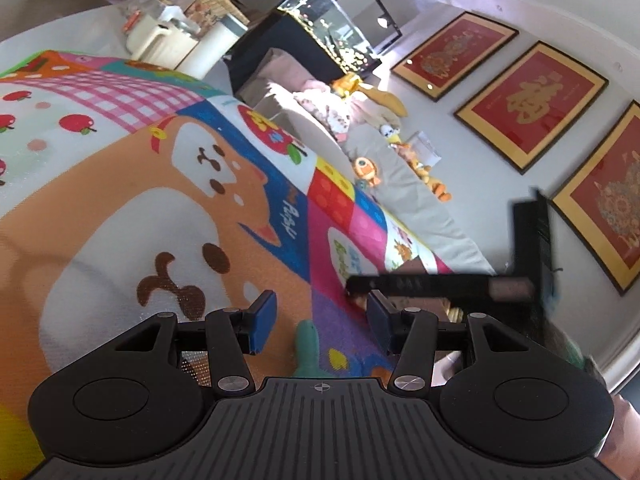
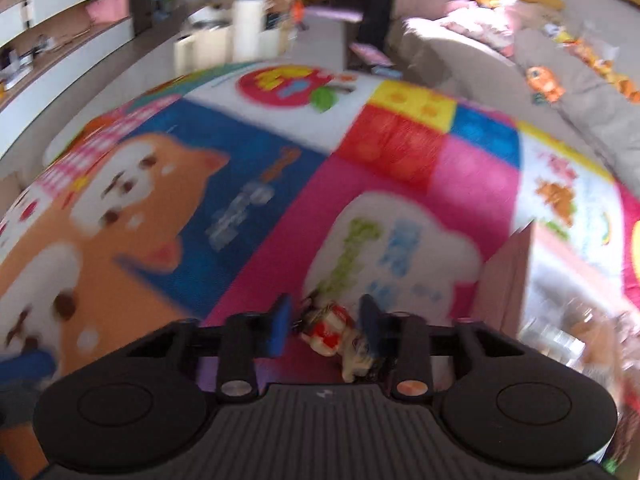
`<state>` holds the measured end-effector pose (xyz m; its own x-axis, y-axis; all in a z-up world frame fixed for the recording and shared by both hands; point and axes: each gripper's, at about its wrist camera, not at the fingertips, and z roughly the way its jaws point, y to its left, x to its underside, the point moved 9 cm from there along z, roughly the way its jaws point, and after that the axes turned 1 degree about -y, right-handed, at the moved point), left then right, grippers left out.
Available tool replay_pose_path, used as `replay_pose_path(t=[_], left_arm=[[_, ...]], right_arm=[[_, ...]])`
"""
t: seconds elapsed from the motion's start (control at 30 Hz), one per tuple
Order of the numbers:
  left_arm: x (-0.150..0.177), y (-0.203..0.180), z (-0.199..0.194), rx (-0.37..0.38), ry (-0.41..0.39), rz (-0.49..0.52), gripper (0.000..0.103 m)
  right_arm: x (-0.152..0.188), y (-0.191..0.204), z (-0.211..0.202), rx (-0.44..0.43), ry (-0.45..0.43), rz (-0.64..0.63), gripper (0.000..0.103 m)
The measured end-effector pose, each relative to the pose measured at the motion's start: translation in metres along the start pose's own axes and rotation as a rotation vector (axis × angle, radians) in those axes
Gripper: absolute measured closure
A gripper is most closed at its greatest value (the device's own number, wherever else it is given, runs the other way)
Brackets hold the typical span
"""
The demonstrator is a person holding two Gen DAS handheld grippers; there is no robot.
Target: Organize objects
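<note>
My right gripper (image 2: 326, 326) is shut on a small red-and-white figurine (image 2: 330, 332). The toy sits between the blue pads (image 2: 280, 328) and stays sharp while the mat around it is smeared. My left gripper (image 1: 320, 320) hangs open over the colourful play mat (image 1: 120, 220). A slim teal toy (image 1: 308, 344) lies on the mat under the gap, touching neither pad (image 1: 262, 320). The right gripper appears in the left wrist view as a blurred black bar (image 1: 440, 284) just to the right of my left fingers.
A pink box (image 2: 506, 280) with blurred clear items beside it stands on the mat, right of the right gripper. A grey sofa (image 1: 400, 168) with plush toys borders the mat's far side. White jugs and canisters (image 1: 160, 40) stand beyond the far edge.
</note>
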<state>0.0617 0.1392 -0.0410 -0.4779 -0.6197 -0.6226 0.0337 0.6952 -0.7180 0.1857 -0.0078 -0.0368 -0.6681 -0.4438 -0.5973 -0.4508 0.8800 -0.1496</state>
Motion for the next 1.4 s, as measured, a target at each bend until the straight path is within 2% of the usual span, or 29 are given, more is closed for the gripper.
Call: replay_pose_path(t=[0.2, 0.33, 0.37, 0.4, 0.47, 0.53, 0.6, 0.67, 0.73, 0.83, 0.97, 1.07, 1.17, 1.3, 1.4], left_arm=[[0.004, -0.002, 0.004, -0.021, 0.024, 0.024, 0.049], [0.01, -0.006, 0.009, -0.05, 0.052, 0.063, 0.049], [0.011, -0.007, 0.011, -0.058, 0.061, 0.077, 0.049], [0.013, -0.009, 0.012, -0.07, 0.069, 0.095, 0.049], [0.017, -0.013, 0.014, -0.103, 0.079, 0.138, 0.049], [0.02, -0.018, 0.014, -0.142, 0.069, 0.186, 0.049], [0.027, -0.024, 0.013, -0.155, 0.079, 0.213, 0.049], [0.037, -0.03, 0.013, -0.151, 0.102, 0.223, 0.049], [0.047, -0.04, 0.012, -0.149, 0.116, 0.257, 0.049], [0.066, -0.056, 0.013, -0.112, 0.177, 0.284, 0.049], [0.097, -0.084, 0.012, -0.041, 0.295, 0.399, 0.049], [0.117, -0.099, 0.007, 0.006, 0.375, 0.491, 0.049], [0.126, -0.109, 0.002, -0.036, 0.369, 0.633, 0.05], [0.127, -0.116, 0.001, -0.13, 0.306, 0.83, 0.05], [0.124, -0.122, 0.004, -0.135, 0.279, 0.888, 0.05]], right_arm=[[0.068, 0.029, -0.059, -0.088, -0.066, -0.139, 0.069], [0.113, 0.03, -0.096, -0.097, -0.114, -0.153, 0.069], [0.124, 0.026, -0.103, -0.09, -0.122, -0.145, 0.062], [0.133, 0.02, -0.107, -0.073, -0.126, -0.134, 0.049], [0.151, 0.007, -0.114, -0.023, -0.137, -0.104, 0.032], [0.166, -0.009, -0.117, 0.013, -0.143, -0.064, 0.03], [0.179, -0.026, -0.12, 0.039, -0.157, 0.002, 0.018], [0.191, -0.043, -0.125, 0.05, -0.164, 0.089, 0.018], [0.2, -0.056, -0.127, 0.042, -0.171, 0.174, 0.016], [0.215, -0.069, -0.133, 0.003, -0.197, 0.283, 0.002], [0.221, -0.079, -0.138, -0.014, -0.244, 0.354, 0.0], [0.22, -0.08, -0.134, -0.029, -0.24, 0.37, 0.0], [0.219, -0.079, -0.126, -0.052, -0.215, 0.382, 0.0], [0.22, -0.08, -0.128, -0.054, -0.219, 0.385, 0.0], [0.221, -0.081, -0.128, -0.065, -0.227, 0.4, 0.0]])
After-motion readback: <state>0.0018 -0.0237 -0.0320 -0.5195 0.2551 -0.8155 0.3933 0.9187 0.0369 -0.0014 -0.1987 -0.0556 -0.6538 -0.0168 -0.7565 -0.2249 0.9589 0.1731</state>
